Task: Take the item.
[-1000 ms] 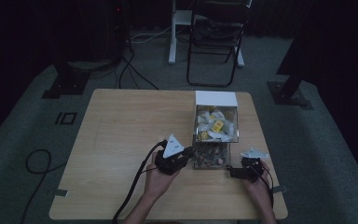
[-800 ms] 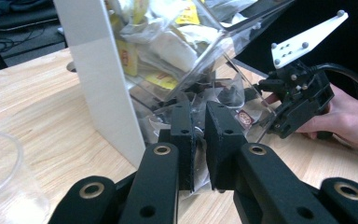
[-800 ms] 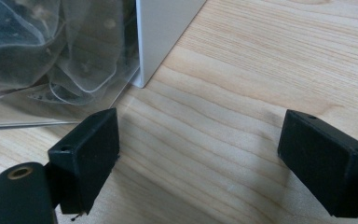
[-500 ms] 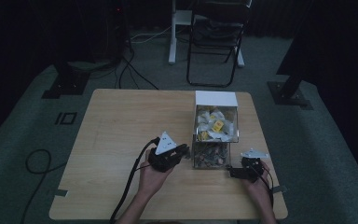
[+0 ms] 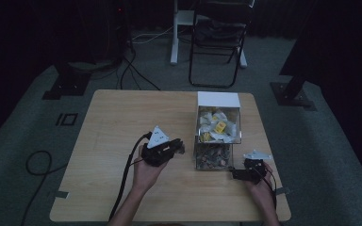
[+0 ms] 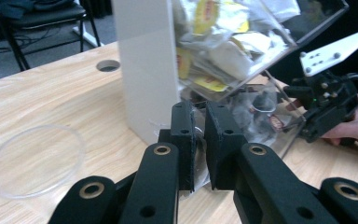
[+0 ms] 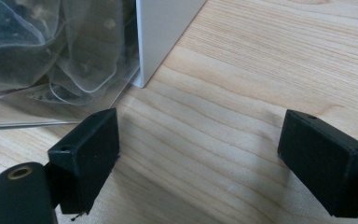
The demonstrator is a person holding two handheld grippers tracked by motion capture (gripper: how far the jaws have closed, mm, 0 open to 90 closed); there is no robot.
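The left gripper [image 5: 178, 147] has drawn back from the clear box [image 5: 218, 126], jaws pinching a clear wrapper [image 6: 198, 154] — right gripper [image 5: 235, 173] agape; wooden table [image 5: 113, 122], dark room, chair [image 5: 219, 33].

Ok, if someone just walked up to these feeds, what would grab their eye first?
Probably the clear box stuffed with yellow-and-white packets, standing right of centre on the wooden table. Next, the left gripper, its jaws pinched nearly shut on a thin clear wrapper beside the box's white wall. The right gripper rests wide open and empty by the box's near right corner.
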